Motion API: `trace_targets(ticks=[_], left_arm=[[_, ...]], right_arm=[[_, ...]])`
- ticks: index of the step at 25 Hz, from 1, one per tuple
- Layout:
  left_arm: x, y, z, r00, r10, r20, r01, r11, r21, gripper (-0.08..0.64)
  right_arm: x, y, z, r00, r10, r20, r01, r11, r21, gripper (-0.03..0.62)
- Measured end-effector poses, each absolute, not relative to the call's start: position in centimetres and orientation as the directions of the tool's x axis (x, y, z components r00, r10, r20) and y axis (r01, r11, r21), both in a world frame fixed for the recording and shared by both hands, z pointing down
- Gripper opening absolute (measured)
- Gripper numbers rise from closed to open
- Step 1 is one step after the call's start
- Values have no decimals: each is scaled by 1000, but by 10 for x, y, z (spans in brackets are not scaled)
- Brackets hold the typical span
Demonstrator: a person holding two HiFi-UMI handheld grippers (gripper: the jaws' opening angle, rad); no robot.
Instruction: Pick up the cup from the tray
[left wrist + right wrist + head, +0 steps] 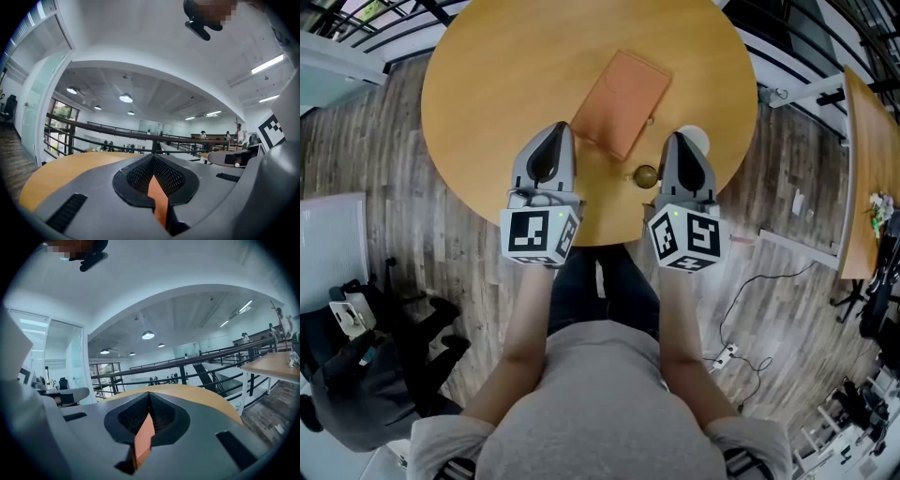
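An orange-pink tray (623,98) lies flat on the round wooden table (497,66) with nothing on it that I can see. A small dark olive round cup (646,175) stands on the table just off the tray's near right corner, between my two grippers. My left gripper (555,128) hovers at the tray's near left corner, with its jaws (152,157) meeting and nothing held. My right gripper (678,138) sits just right of the cup, with its jaws (148,393) also closed on nothing. Neither gripper view shows the cup.
A white round object (696,139) peeks out behind the right gripper near the table edge. The table's near rim (609,239) is right under the gripper cubes. A second wooden table (861,178) stands at the far right, and bags (366,375) lie on the floor at left.
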State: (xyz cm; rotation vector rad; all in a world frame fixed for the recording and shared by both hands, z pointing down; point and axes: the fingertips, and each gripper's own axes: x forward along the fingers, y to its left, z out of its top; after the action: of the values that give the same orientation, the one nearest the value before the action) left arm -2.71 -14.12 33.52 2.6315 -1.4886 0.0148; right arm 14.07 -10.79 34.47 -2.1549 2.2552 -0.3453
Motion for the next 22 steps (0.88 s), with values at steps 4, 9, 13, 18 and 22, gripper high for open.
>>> trace_targets(ticks=[4,9,13,18,22], left_arm=[[-25,-143,337,513,-855,77,-858,-507,83,6],[-25,-144,332,501,-862,76,-865,-496,77,6],[-24,-146,325,501,-863,62,-865,-497,68,6],[-25,-148,318,502,-863,52,-865,-499,55,6],[-27,-150,315,504,-862,50,-864,-501,57,6]], right_arm=[[136,-110,346,-51,-987,149,-990,31,-136,6],[132,-111,339,-61,-989,138,-991,44,-123,6],[131,-114,333,-62,-990,125,-992,47,-121,6],[125,-116,329,-75,-990,122,-992,62,-110,6],[120,-118,327,-84,-989,118,-991,70,-112,6]])
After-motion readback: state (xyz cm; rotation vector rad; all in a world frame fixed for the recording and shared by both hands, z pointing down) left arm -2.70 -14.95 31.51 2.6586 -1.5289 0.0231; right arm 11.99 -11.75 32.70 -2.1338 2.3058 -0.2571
